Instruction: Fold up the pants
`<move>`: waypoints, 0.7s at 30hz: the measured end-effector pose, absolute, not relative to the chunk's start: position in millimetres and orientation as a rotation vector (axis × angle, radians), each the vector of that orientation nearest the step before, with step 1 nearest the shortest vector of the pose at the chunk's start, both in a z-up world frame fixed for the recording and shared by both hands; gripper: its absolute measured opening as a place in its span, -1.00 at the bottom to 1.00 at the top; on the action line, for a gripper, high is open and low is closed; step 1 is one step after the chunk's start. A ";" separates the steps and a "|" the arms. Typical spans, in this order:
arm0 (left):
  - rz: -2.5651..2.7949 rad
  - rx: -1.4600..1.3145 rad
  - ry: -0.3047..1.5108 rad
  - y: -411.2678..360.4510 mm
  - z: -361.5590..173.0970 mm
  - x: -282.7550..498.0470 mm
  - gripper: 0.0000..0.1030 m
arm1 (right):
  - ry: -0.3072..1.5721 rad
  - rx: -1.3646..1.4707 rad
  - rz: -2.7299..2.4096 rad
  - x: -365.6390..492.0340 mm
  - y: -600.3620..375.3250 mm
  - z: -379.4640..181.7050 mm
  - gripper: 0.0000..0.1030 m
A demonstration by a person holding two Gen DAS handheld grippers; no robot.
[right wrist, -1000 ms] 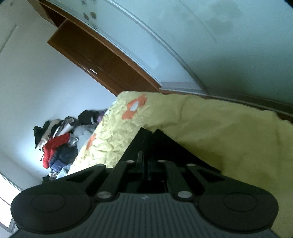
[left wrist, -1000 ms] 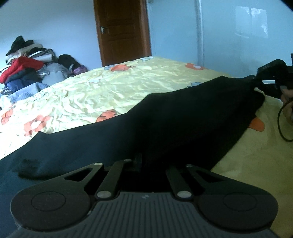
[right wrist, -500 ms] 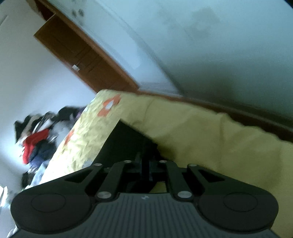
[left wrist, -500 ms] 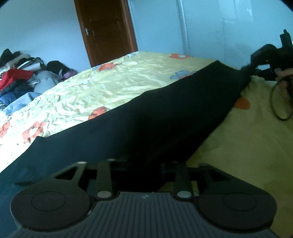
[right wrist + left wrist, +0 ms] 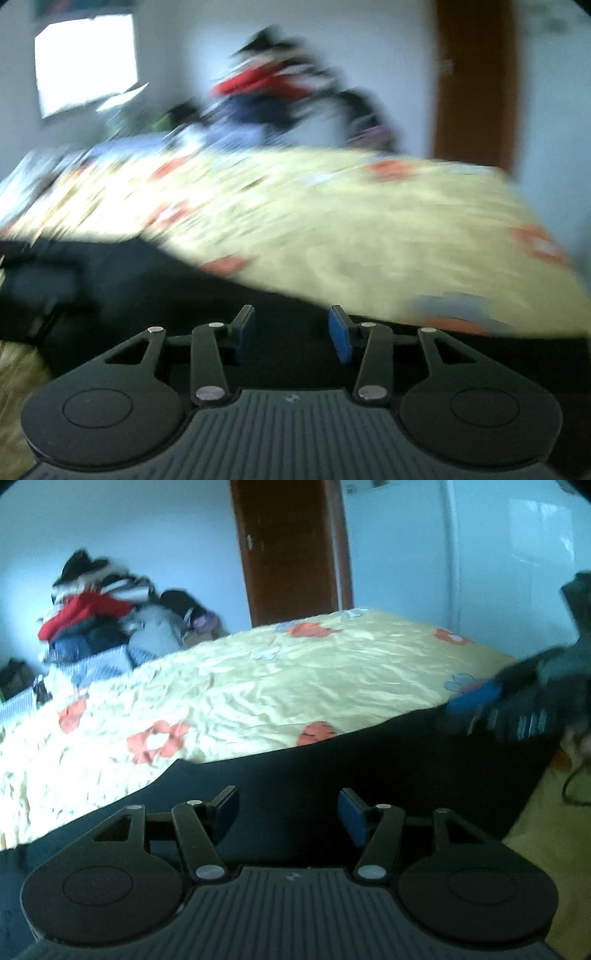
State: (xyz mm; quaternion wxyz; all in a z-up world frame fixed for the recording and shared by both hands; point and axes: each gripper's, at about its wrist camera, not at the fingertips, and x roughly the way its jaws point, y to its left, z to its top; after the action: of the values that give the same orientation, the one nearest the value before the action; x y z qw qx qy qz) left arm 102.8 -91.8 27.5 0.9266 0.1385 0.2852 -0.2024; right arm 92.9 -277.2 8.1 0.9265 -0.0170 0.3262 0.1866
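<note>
The black pants [image 5: 369,760] lie flat along the near side of a bed with a yellow flowered sheet [image 5: 295,686]. My left gripper [image 5: 288,812] is open just above the pants, with nothing between its blue pads. My right gripper [image 5: 517,698] shows blurred at the right of the left wrist view, over the far end of the pants. In the right wrist view the right gripper [image 5: 291,332] is open and empty over the pants [image 5: 147,280]. That view is smeared by motion.
A heap of clothes [image 5: 96,627] lies at the far left end of the bed. A brown door [image 5: 291,550] stands behind the bed. The white wall and a wardrobe front [image 5: 517,554] are at the right. A bright window [image 5: 85,62] shows at the left of the right wrist view.
Both grippers were shut on the pants and holding the cloth up. Now both are open and the pants lie on the bed. The right gripper has swung round fast towards the bed.
</note>
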 end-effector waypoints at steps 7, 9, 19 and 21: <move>-0.385 0.347 0.627 -94.6 14.3 125.4 0.24 | 0.801 -0.206 0.469 147.9 -231.3 -12.4 -0.12; -0.423 0.334 0.651 -99.3 12.1 135.5 0.26 | 0.783 -0.207 0.420 160.9 -232.3 -16.4 0.04; -0.229 0.343 0.738 -96.7 -12.3 209.7 0.41 | 0.755 -0.273 0.402 124.1 -259.3 1.3 0.24; -0.193 0.348 0.720 -95.6 -11.6 218.7 0.42 | 0.799 -0.309 0.401 129.8 -256.7 -11.2 0.24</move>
State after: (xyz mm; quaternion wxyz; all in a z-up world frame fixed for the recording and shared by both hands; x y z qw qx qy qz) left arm 218.7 -95.6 -11.6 0.9165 0.1693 0.3501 -0.0938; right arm 129.8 -256.7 -11.2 0.8902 -0.1489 0.3849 0.1931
